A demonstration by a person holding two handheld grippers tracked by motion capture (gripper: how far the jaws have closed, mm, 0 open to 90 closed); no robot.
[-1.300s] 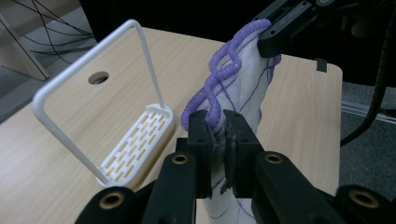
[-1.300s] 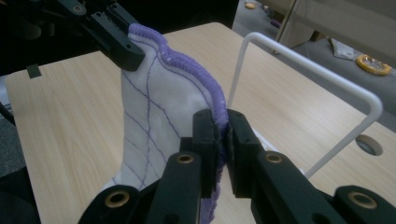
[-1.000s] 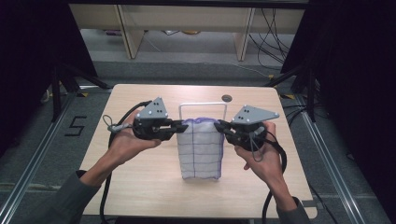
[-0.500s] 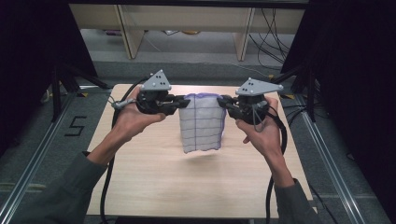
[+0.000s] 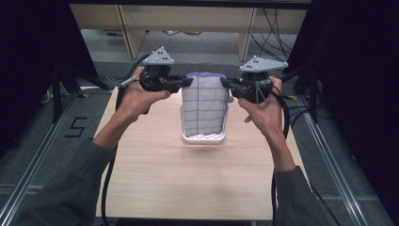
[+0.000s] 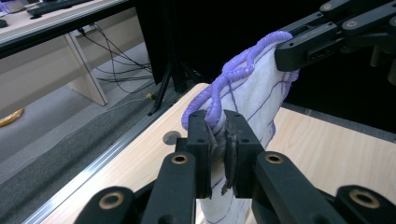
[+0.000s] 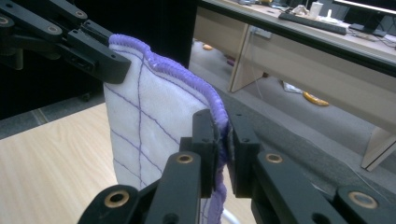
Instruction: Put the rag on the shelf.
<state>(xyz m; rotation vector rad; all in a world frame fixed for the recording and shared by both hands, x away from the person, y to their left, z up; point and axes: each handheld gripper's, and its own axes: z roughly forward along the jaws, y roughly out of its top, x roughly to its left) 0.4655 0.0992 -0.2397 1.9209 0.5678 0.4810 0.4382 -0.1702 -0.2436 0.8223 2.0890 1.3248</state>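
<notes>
White cloth (image 5: 203,106) with purple grid lines and purple hem hangs above the far half of the table (image 5: 188,183), its lower edge folded near the wood. Left gripper (image 5: 187,82) and right gripper (image 5: 225,84) each clench a top corner; uneven pull could slip a hem free.
</notes>
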